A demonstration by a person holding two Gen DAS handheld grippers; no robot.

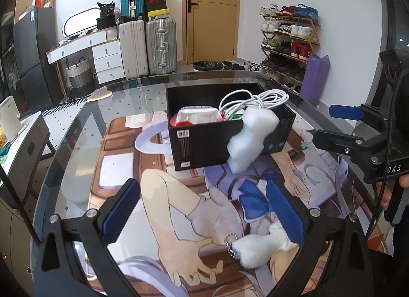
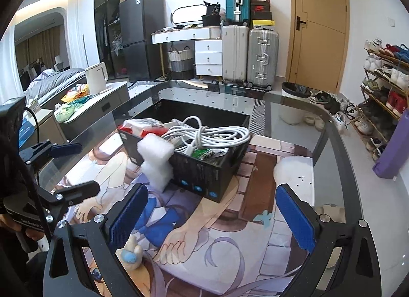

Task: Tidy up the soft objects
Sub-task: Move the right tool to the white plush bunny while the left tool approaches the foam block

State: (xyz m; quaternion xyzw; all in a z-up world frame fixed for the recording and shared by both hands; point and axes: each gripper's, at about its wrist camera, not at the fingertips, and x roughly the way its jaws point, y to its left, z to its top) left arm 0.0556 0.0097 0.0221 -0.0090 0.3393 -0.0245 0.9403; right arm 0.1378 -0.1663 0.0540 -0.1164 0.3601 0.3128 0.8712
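Over the glass counter [image 1: 76, 128], both tongs are held low, level and pointed at the box [image 1: 204, 143], which sits mid-counter on a printed mat [image 2: 204, 246].

Left tongs [image 1: 202, 210]: spread wide, holding nothing. A small white plush [image 1: 258, 248] with a bead chain lies on the mat between the fingers, against the pad [image 1: 285, 210] on its right side; whether they actually touch cannot be told.

Right tongs [image 2: 212, 217]: spread wide, holding nothing, fingers above bare mat. The plush [image 2: 131, 253] lies just under the pad on its left side.

Box: black, open-topped. It holds a coiled white cable [image 2: 204, 133], a red-and-white pack [image 1: 196, 117] and a green packet [image 2: 208, 154].

Foam [image 1: 251, 138]: a white block, draped over the box's near corner, half hanging outside the wall, between both tongs and the box interior.

Surroundings: suitcases [image 1: 148, 46], a shoe rack [image 1: 288, 39], a kettle [image 2: 95, 77].
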